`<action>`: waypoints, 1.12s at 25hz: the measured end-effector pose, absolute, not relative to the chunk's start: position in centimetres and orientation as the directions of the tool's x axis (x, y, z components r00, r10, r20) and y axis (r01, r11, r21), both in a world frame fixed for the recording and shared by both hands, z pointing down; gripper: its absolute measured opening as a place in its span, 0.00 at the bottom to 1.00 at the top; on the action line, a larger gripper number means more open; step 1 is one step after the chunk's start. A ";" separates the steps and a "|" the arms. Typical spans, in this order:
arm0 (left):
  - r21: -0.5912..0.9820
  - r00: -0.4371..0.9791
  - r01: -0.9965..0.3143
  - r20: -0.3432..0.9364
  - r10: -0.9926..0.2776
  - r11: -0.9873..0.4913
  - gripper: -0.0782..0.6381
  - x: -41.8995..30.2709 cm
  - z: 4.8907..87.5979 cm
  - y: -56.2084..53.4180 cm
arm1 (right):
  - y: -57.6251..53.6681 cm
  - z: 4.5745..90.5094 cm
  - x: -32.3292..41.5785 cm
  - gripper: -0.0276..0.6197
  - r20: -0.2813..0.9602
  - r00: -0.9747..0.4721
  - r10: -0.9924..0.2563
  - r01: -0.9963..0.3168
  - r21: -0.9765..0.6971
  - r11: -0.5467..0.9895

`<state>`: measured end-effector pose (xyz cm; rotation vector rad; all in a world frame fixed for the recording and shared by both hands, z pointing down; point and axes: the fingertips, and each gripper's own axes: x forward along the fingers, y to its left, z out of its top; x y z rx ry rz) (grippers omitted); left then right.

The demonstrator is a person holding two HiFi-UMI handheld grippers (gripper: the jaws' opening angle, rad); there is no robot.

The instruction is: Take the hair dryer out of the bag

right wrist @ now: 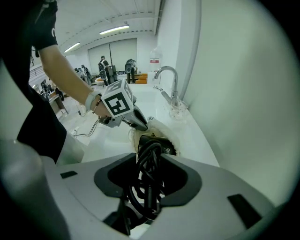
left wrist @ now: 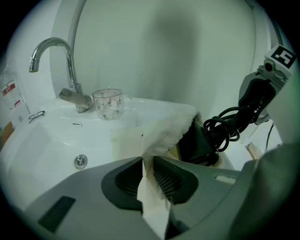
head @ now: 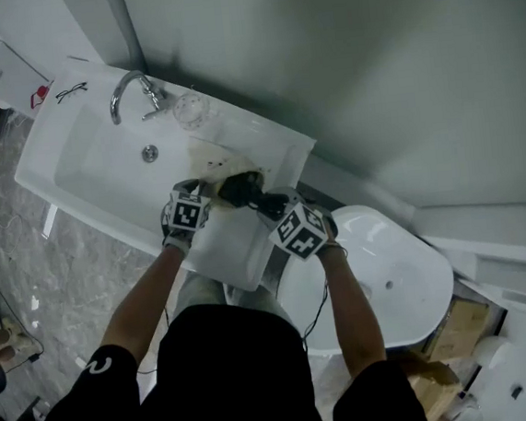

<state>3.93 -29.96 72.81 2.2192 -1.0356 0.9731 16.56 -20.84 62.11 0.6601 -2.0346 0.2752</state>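
A pale cloth bag [head: 210, 162] lies on the sink counter's right end. My left gripper [head: 208, 192] is shut on the bag's [left wrist: 164, 129] rim, with the fabric pinched between my own jaws [left wrist: 146, 164]. The black hair dryer [left wrist: 199, 143] sticks up out of the bag's mouth. Its coiled black cord [right wrist: 149, 173] runs between the jaws of my right gripper [right wrist: 149, 164], which is shut on it and lifted above the bag [right wrist: 174, 139]. In the head view the right gripper [head: 260, 199] sits just right of the dryer [head: 241, 189]. My left gripper [right wrist: 138, 124] touches the bag's near edge.
The white sink basin [head: 93, 170] with a chrome faucet [head: 126, 88] lies left of the bag. A clear glass cup [left wrist: 108, 103] stands by the faucet [left wrist: 51, 47]. Eyeglasses [head: 71, 91] rest at the far corner. A white toilet [head: 390, 281] is to the right; the wall is close behind.
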 end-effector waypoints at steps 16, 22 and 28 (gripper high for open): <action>0.123 0.479 -0.772 0.758 -0.444 -0.624 0.21 5.8 71.7 -25.1 | -13.1 70.8 20.6 0.29 0.825 -0.376 -0.423 -0.717 0.030 0.696; 0.106 0.484 -0.761 0.749 -0.453 -0.640 0.21 6.6 71.1 -23.2 | -11.7 73.5 21.3 0.31 0.831 -0.332 -0.446 -0.739 0.065 0.671; 0.123 0.489 -0.763 0.752 -0.442 -0.634 0.21 6.1 71.2 -21.5 | -12.4 72.7 20.2 0.43 0.809 -0.361 -0.464 -0.746 0.049 0.665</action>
